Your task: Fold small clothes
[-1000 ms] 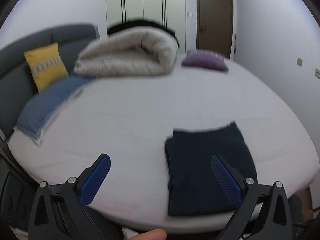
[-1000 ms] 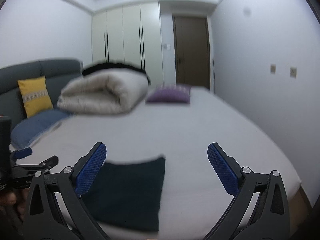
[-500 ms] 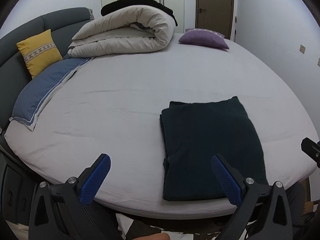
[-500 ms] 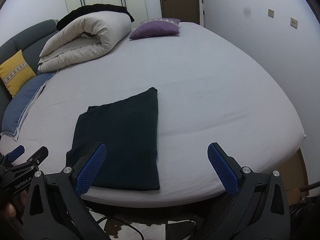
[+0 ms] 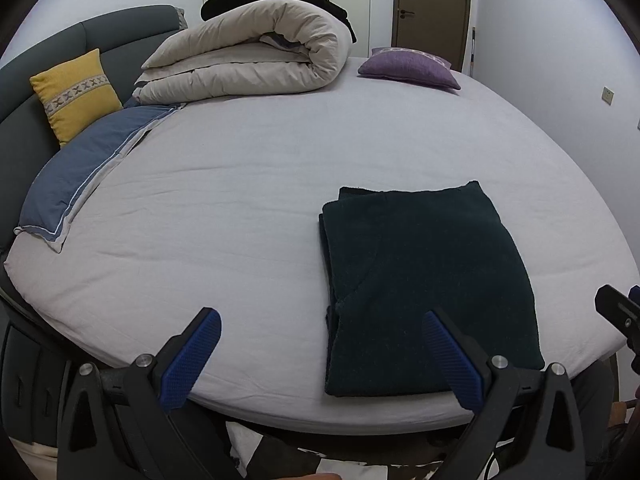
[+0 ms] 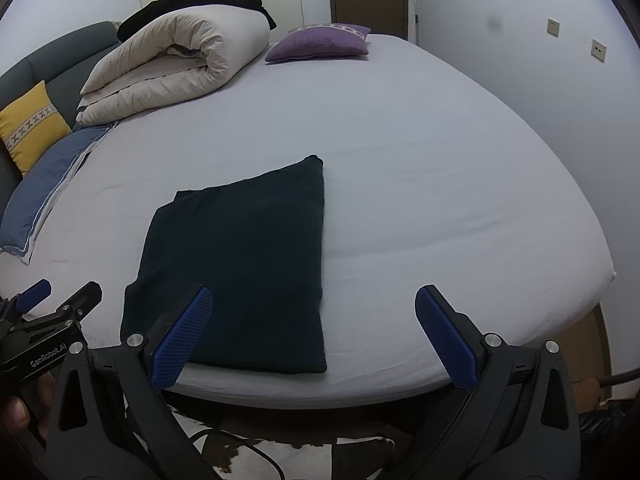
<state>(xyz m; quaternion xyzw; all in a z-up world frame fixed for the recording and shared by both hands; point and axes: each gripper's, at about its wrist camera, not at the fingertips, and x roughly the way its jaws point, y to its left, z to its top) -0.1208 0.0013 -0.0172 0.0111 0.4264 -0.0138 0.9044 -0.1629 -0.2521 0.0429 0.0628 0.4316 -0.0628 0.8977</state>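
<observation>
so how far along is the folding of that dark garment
Done, by the look of it: the dark garment lies flat on the bed as a neat layered rectangle near the front edge. In hand: nothing, since the left gripper and right gripper are both open and empty. Left: perhaps one more fold; no other clothes to fold are visible.

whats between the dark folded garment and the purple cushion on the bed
Nothing: only bare grey sheet runs from the dark folded garment to the purple cushion, clearest in the right wrist view.

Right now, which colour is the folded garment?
Very dark, almost black garment; clearest in the left wrist view.
</observation>
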